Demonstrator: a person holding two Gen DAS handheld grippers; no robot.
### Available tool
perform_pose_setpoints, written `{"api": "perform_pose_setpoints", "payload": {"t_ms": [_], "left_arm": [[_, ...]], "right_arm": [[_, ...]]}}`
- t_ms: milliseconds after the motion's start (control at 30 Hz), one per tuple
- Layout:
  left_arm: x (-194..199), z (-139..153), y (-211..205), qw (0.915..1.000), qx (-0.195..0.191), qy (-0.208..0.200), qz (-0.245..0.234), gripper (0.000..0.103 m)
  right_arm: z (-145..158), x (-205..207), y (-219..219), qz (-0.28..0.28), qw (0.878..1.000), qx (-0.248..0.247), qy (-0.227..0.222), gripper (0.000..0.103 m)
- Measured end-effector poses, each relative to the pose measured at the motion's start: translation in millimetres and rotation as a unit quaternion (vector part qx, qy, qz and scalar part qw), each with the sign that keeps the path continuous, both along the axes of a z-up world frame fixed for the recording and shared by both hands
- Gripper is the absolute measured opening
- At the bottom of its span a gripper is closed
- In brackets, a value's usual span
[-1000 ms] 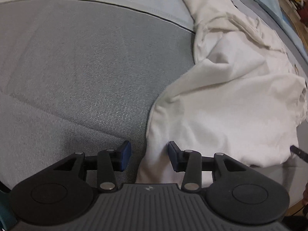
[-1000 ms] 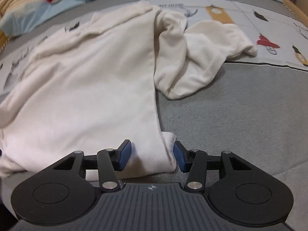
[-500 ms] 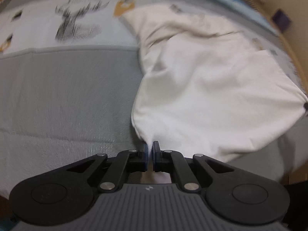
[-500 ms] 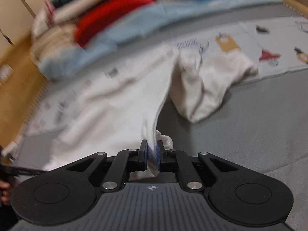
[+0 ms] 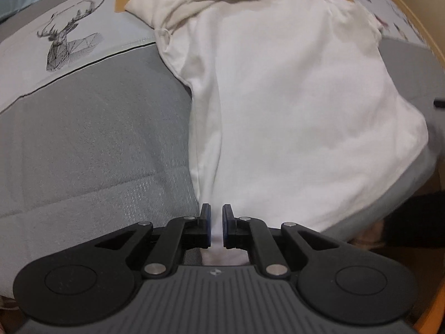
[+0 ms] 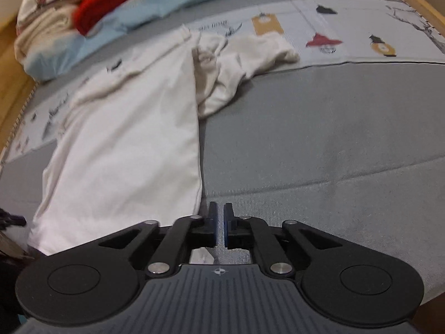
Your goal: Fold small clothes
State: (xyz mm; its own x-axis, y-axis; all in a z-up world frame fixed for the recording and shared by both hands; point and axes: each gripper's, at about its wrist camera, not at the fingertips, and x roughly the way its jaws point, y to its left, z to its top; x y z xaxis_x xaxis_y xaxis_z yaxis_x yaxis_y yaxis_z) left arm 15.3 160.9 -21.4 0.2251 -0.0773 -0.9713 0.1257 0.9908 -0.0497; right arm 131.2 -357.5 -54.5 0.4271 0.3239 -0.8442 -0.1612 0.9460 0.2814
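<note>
A white shirt lies spread on the grey bed cover, drawn taut toward me. My left gripper pinches its near hem; white cloth fills the narrow gap between the blue pads, and the jaws are opening slightly. In the right wrist view the shirt runs up to my right gripper. Its pads stand almost together on the hem corner, with cloth showing under the left finger, and these jaws are opening too. A crumpled sleeve bunches at the far end.
A printed sheet with a deer and tags covers the far part of the bed. A pile of clothes, red and cream, sits on a light blue blanket at the back left. A wooden bed rim runs along the side.
Both grippers closed from wide open onto the shirt's near hem, then lifted and pulled it back. The shirt has stretched out flatter and straighter.
</note>
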Motion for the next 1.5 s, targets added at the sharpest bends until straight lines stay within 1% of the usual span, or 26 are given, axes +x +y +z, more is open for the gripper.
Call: {"api": "perform_pose_setpoints", "payload": {"t_ms": [33,67,100,233,333,367,400,433,500,633,700,833,933,1000,1033,1067,1100,1133,1167,1200,1233,1300,1333,1400,1433,1500], "left_arm": [[0.8,-0.5,2.2,1.0,0.001,0.001,0.004,0.016],[-1.5,-0.5,3.3,1.0,0.005,0.002,0.006,0.017],[-1.5,-1.8,2.0,0.9999,0.012,0.005,0.007,0.019],[6.2,-17.8,-3.8,0.9991,0.033,0.025,-0.009,0.029],[12.5,-26.4,-8.5,0.9983,0.044,0.03,-0.024,0.03],[13.7,-27.8,-10.2,0.9981,0.046,0.03,-0.028,0.03],[14.3,-28.1,-12.4,0.9979,0.048,0.03,-0.03,0.032],[15.3,-28.7,-14.2,0.9978,0.05,0.028,-0.033,0.033],[17.8,-29.7,-18.5,0.9978,0.05,0.026,-0.036,0.033],[22.1,-26.1,-33.0,0.9974,0.05,0.016,-0.05,0.033],[25.2,-24.8,-41.3,0.9973,0.044,0.01,-0.057,0.033],[32.6,-27.5,-58.5,0.9966,0.039,0.009,-0.073,0.033],[36.5,-35.2,-67.9,0.9951,0.042,0.02,-0.087,0.033],[36.1,-45.4,-71.9,0.9937,0.039,0.036,-0.099,0.033],[34.7,-55.1,-72.6,0.992,0.045,0.054,-0.105,0.034],[33.3,-61.5,-73.8,0.99,0.055,0.061,-0.115,0.034],[32.2,-62.0,-74.6,0.9894,0.055,0.053,-0.123,0.035],[33.5,-60.5,-72.8,0.9905,0.047,0.05,-0.119,0.035],[36.2,-58.2,-69.6,0.9923,0.039,0.05,-0.106,0.035],[39.9,-53.2,-65.6,0.9949,0.025,0.045,-0.087,0.035],[43.7,-46.5,-60.4,0.9972,0.001,0.033,-0.067,0.035],[50.8,-34.6,-52.7,0.9983,-0.048,0.012,-0.032,0.035],[54.5,-30.6,-51.5,0.9984,-0.053,0.005,-0.02,0.035],[60.8,-27.5,-54.3,0.9993,-0.037,-0.008,-0.009,0.035],[63.1,-27.9,-56.4,0.9995,-0.03,-0.006,-0.007,0.035],[67.5,-28.6,-63.5,0.9997,-0.024,-0.003,-0.008,0.035]], "right_arm": [[-3.0,4.4,5.7,0.004,1.0,0.001,0.0,0.026],[-3.2,5.7,9.6,0.007,1.0,0.001,0.0,0.038],[-5.9,9.7,16.1,0.014,1.0,-0.003,0.003,0.044],[-19.7,12.3,41.5,0.044,0.998,-0.027,0.03,0.044],[-33.0,7.6,56.7,0.077,0.993,-0.059,0.066,0.044],[-39.5,6.3,61.0,0.087,0.99,-0.071,0.085,0.043],[-45.6,5.1,64.4,0.096,0.987,-0.08,0.105,0.041],[-49.6,3.0,67.4,0.106,0.984,-0.086,0.117,0.035],[-50.2,-3.4,73.2,0.135,0.979,-0.108,0.107,0.009],[-43.8,-13.6,66.0,0.169,0.976,-0.079,0.114,0.005],[-42.2,-17.6,57.8,0.172,0.975,-0.072,0.118,0.005],[-33.7,-15.9,34.0,0.135,0.982,-0.063,0.113,0.005],[-20.6,-16.5,21.8,0.115,0.989,-0.023,0.091,0.008],[-11.6,-13.8,13.5,0.087,0.994,-0.013,0.062,0.013],[-6.8,-9.8,8.2,0.068,0.997,-0.005,0.043,0.015],[0.5,-5.9,0.9,0.04,0.999,0.01,0.016,0.021],[6.2,0.0,-7.1,0.008,1.0,0.023,-0.016,0.022],[12.1,0.9,-12.9,-0.022,0.998,0.035,-0.051,0.022],[18.6,2.0,-21.5,-0.058,0.993,0.045,-0.091,0.022],[23.1,5.4,-29.5,-0.094,0.987,0.055,-0.119,0.022],[26.4,10.5,-37.0,-0.123,0.982,0.063,-0.132,0.022],[23.8,24.0,-52.3,-0.175,0.969,0.092,-0.146,0.025],[18.8,31.4,-57.4,-0.192,0.965,0.1,-0.149,0.026],[5.6,51.5,-57.2,-0.219,0.96,0.092,-0.149,0.034],[-1.0,61.7,-54.9,-0.229,0.959,0.087,-0.143,0.037],[-15.4,85.7,-53.7,-0.244,0.957,0.093,-0.124,0.037]]}}
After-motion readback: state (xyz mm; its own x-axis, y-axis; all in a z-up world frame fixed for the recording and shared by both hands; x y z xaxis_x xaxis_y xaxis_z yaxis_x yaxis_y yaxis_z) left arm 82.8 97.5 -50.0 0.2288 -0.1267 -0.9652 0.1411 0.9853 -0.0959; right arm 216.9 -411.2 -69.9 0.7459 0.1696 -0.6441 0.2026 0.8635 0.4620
